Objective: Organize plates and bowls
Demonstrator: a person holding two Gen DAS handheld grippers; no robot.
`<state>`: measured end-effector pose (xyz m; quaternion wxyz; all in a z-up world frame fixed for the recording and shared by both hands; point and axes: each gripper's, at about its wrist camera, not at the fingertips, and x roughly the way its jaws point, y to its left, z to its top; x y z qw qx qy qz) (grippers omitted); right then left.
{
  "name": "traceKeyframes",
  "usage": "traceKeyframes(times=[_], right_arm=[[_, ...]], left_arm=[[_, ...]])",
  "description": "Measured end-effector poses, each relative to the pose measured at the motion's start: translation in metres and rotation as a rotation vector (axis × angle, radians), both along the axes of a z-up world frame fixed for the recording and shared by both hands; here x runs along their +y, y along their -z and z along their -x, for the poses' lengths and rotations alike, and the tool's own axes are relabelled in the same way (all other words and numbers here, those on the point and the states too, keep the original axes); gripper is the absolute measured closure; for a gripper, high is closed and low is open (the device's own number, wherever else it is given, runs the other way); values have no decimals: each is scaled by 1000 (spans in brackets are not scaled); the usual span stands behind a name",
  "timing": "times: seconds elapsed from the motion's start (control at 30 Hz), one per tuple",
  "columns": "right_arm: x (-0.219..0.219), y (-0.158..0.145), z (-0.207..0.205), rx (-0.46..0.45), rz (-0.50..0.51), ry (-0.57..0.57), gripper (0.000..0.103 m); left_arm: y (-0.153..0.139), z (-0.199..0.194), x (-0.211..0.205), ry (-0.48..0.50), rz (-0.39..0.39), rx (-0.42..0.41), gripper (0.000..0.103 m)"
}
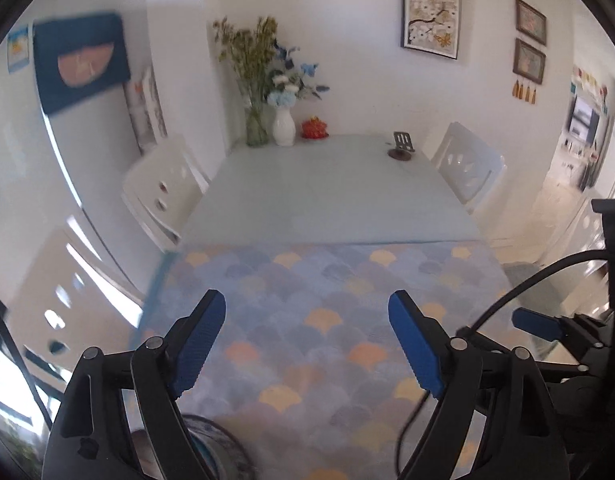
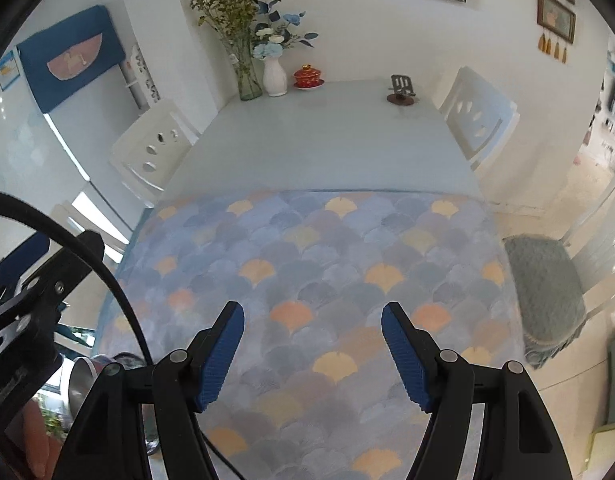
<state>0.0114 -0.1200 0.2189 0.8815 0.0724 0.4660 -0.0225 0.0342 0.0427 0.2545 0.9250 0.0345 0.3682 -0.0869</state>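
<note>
My left gripper (image 1: 309, 340) hangs open over a mat (image 1: 327, 320) patterned with blue and orange fans, with nothing between its blue pads. Under its left finger at the bottom edge, the blurred dark rim of a round dish (image 1: 213, 438) shows; most of it is hidden. My right gripper (image 2: 313, 354) is also open over the same mat (image 2: 307, 264) and holds nothing. At the lower left of the right wrist view a shiny metal bowl (image 2: 81, 380) peeks out beside the mat's edge. One blue pad (image 1: 535, 322) of the right gripper appears at the right of the left wrist view.
Beyond the mat lies a pale green tablecloth (image 2: 319, 140). At the table's far end stand a glass vase (image 2: 249, 76), a white vase (image 2: 275, 78), a red lidded cup (image 2: 308, 76) and a small dark stand (image 2: 401, 90). White chairs (image 2: 151, 148) flank it; a grey-cushioned stool (image 2: 543, 292) stands right.
</note>
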Motion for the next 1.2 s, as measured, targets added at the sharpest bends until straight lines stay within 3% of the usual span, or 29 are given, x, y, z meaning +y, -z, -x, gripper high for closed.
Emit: traceKeyframes(times=[0.27, 0.47, 0.67, 1.2], right_arm=[[-8, 14, -13, 40, 18, -12, 34], [-7, 24, -16, 72, 12, -26, 34], [-10, 28, -19, 89, -11, -22, 34], [-24, 36, -15, 102, -17, 2, 34]], left_arm=[[26, -11, -3, -29, 35, 126, 20], [30, -12, -6, -62, -18, 97, 20], [42, -13, -9, -74, -43, 149, 20], [50, -3, -29, -15, -36, 173, 20]])
